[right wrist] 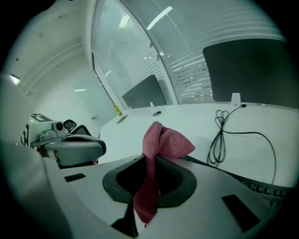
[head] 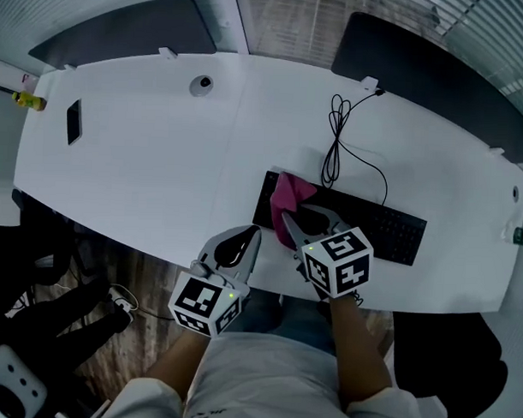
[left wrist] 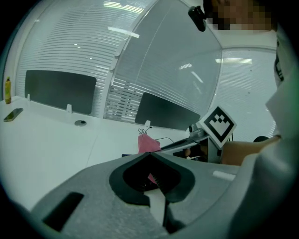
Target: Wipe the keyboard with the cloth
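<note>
Both tongs are being held shut: the right tongs (head: 294,220) pinching the cloth (head: 289,196) over the left end of the keyboard (head: 389,230), mid-frame; the left tongs (head: 250,236) empty, lower left. Wiping is judged as only beginning, with the keys rightward remaining.

The keyboard (head: 364,220) lies on the surface (head: 160,175) by its near edge, right of centre; the cloth (head: 289,194) is over its left end, a cable (head: 336,138) behind it, a phone (head: 73,121) far left.
</note>
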Demonstrator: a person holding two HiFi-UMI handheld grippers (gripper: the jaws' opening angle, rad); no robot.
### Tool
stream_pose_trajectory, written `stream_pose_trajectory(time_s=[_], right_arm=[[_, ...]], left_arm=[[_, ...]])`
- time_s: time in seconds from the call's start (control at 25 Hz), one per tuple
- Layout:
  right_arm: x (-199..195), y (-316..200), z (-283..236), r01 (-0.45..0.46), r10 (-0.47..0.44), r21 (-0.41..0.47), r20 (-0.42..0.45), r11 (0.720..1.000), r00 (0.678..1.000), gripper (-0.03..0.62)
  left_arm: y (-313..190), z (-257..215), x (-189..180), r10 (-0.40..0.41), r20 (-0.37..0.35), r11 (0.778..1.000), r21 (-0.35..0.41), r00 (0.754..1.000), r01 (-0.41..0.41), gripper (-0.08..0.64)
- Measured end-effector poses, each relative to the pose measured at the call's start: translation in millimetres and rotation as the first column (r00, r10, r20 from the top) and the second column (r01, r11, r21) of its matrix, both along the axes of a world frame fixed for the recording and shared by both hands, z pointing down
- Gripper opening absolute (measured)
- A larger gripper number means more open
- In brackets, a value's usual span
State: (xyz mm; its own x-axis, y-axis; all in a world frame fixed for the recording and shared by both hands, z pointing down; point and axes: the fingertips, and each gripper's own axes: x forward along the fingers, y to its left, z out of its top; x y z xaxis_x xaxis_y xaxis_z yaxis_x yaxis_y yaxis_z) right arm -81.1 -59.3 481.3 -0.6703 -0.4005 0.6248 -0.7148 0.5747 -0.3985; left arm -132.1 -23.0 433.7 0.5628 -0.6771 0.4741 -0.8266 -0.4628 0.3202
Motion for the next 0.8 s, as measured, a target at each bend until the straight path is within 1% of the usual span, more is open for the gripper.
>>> stream_pose_trajectory(time_s=[0.16,0.32,0.44,0.56,0.68,0.8], right_arm=[[56.9,3.6,-12.8,-0.1,0.1,0.021,-0.017,0.995,0.995,0.057],[124.6,13.6,-17.3,-0.223,0.225,0.045,-0.045,0.974,0.973,0.057],[177.7,26.7,-15.9,-0.315,0.319,0.062,-0.077,0.947,0.945,0.057],[233.2,40.1,-13.6,-0.391,0.396,0.065,-0.109,0.918,0.912,0.057],[282.4,58.4,-10.3,-0.469,0.473,0.064,-0.137,0.881,0.87,0.057],[322.5,77.9,-6.0,-0.535,0.538,0.063,-0.169,0.842,0.826,0.057]], left_arm=[[-6.8,-6.9,43.5,0.086,-0.013,0.996,0.018,0.996,-0.086,0.011],[-6.2,-10.9,90.3,0.184,-0.025,0.982,0.041,0.983,-0.183,0.011],[0.0,-11.1,122.2,0.252,-0.032,0.967,0.053,0.967,-0.25,0.011],[6.6,-12.1,150.3,0.29,-0.033,0.956,0.054,0.956,-0.288,0.011],[12.7,-11.8,172.4,0.332,-0.03,0.942,0.051,0.943,-0.331,0.011],[18.0,-12.0,191.6,0.376,-0.03,0.926,0.05,0.926,-0.374,0.011]])
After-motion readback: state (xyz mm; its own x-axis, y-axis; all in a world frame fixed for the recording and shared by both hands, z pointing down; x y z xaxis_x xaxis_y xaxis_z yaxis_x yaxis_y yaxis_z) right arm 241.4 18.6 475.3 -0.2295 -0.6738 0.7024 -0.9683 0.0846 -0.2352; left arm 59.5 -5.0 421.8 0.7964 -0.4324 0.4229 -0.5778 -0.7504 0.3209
